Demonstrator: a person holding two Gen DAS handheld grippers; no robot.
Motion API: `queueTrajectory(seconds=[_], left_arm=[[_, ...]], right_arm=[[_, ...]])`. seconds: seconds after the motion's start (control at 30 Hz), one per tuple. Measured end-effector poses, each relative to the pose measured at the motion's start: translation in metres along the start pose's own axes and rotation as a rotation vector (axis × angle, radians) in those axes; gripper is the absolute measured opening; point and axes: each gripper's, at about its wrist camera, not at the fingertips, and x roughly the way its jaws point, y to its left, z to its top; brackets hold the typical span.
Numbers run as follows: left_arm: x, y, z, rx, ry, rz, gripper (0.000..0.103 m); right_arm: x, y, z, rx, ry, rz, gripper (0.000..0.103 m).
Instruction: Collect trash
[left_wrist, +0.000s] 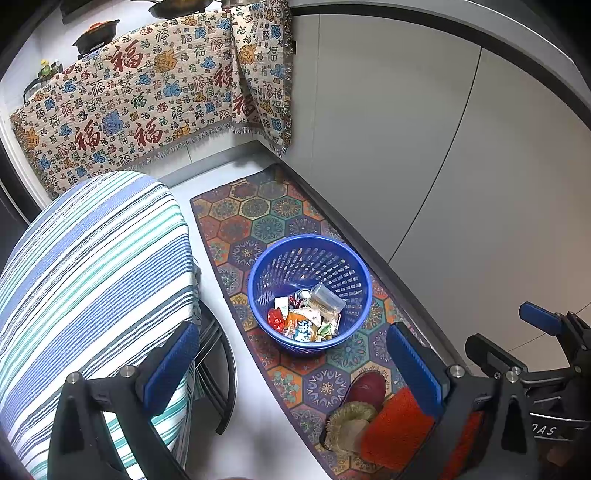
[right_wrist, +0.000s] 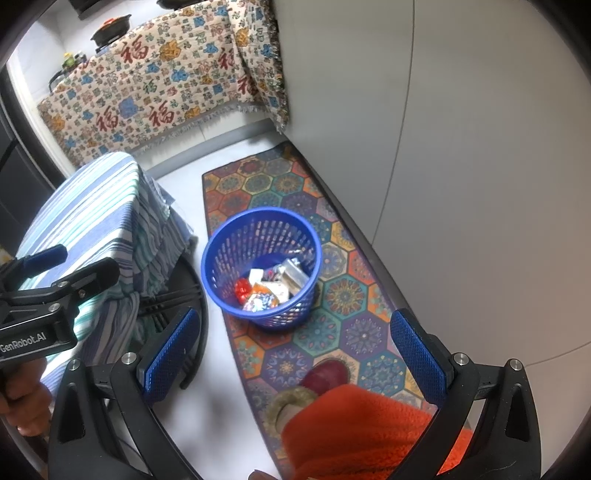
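Left wrist view: both my hand-held grippers, left and right, hang spread and empty; wrappers sit in the blue basket, frame centre. I judge nothing's left to grab.

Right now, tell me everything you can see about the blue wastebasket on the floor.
The blue wastebasket is round, looks like plastic, with slotted lattice walls and a solid rim. It stands upright on the patterned hexagon rug, beside the striped-cloth table. In it lie crumpled wrappers, a red piece and a clear plastic bag, filling only the bottom. Neither gripper touches it; both sets of jaws are open and empty.
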Motion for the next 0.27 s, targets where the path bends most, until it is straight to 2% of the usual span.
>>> queueTrajectory(seconds=[0.27], left_arm=[[-0.0047, 0.0039, -0.0063, 0.013, -0.030, -0.008, 0.101]], right_arm=[[0.0014, -0.0010, 0.0001, 0.001, 0.003, 0.001, 0.103]])
